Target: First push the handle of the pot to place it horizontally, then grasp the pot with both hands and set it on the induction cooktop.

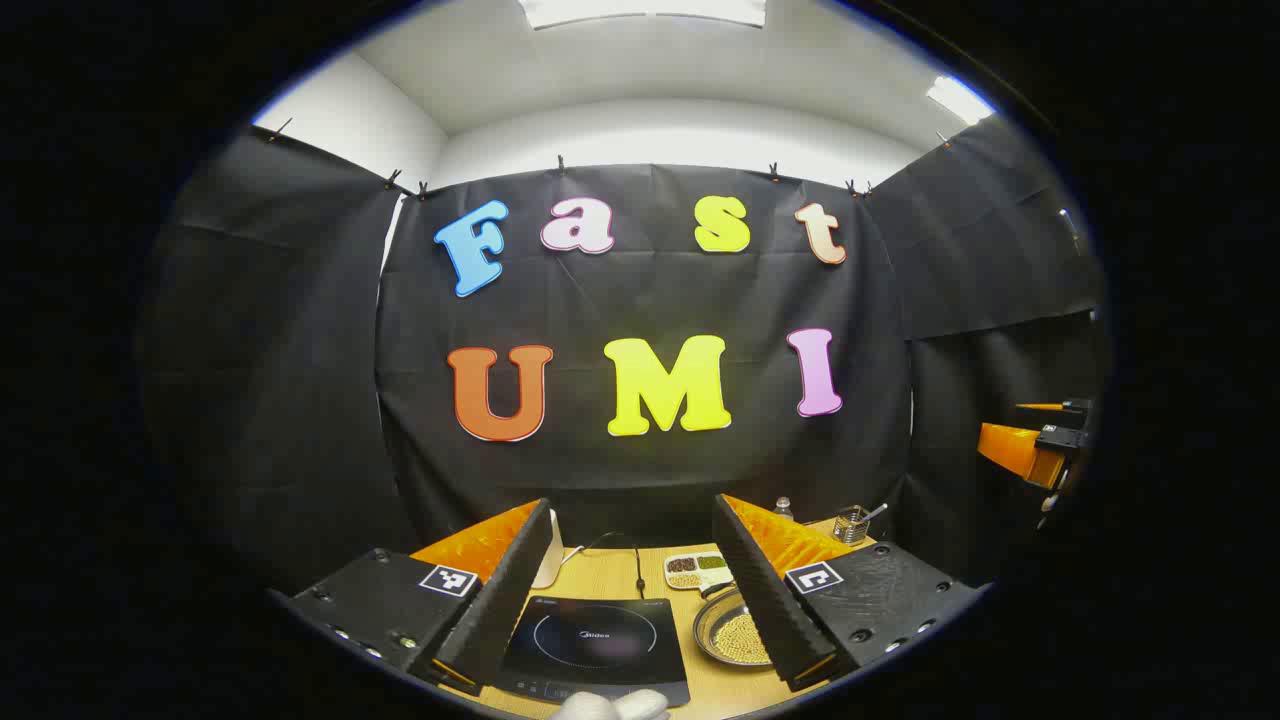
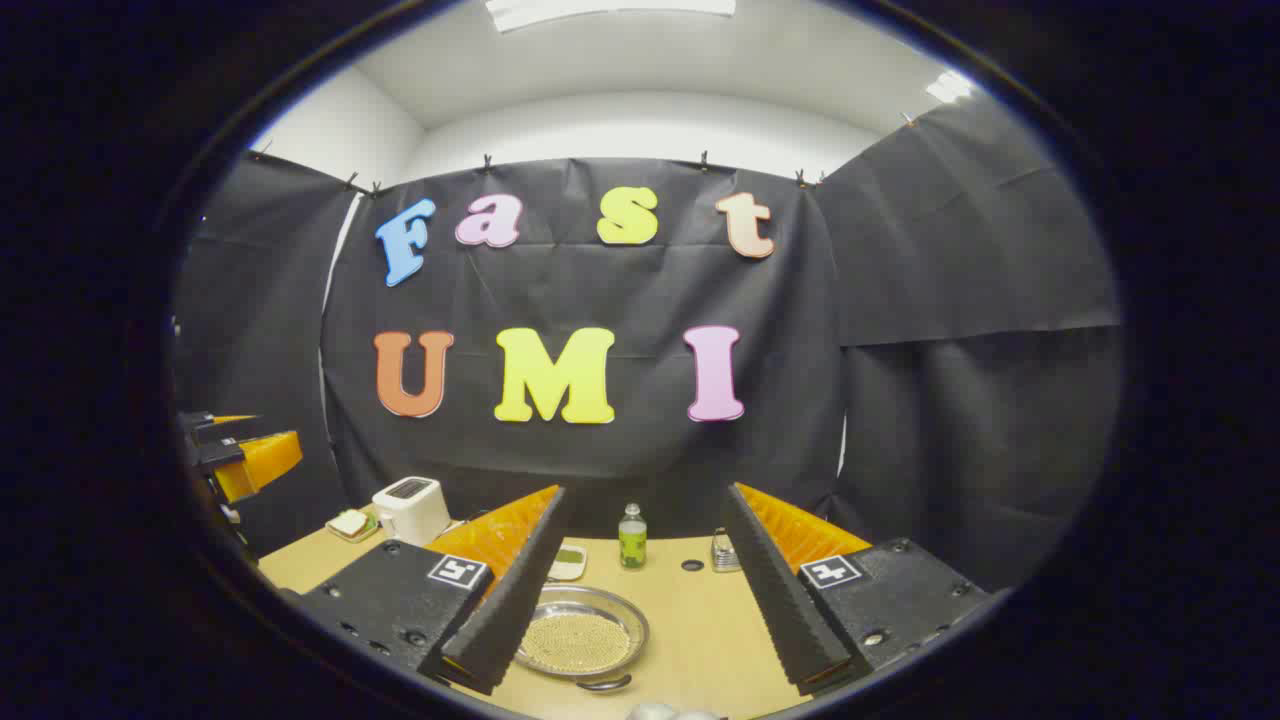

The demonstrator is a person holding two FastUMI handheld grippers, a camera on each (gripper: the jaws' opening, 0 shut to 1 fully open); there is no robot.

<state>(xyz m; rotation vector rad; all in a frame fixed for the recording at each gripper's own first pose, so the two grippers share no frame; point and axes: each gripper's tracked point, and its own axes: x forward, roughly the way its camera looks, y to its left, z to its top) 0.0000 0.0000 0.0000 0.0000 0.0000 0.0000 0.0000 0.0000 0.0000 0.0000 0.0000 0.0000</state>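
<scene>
The pot [image 2: 580, 635] is a shallow silver pan holding small yellowish beans, on the wooden table [image 2: 700, 630]. A small dark handle [image 2: 603, 684] sits at its near rim. In the right gripper view, my right gripper [image 2: 645, 500] is open above the table, with the pot just inside its left finger. In the left gripper view, the black induction cooktop [image 1: 595, 640] lies between the fingers of my open left gripper [image 1: 632, 520]. There the pot [image 1: 728, 635] stands right of the cooktop, partly hidden by the right finger. Neither gripper touches anything.
A white toaster [image 2: 410, 508] and a plate of food [image 2: 350, 524] stand at the back left. A compartment tray [image 1: 697, 570], a small bottle [image 2: 631, 537] and a wire basket [image 2: 725, 552] line the back. Something white [image 1: 610, 705] shows at the near edge.
</scene>
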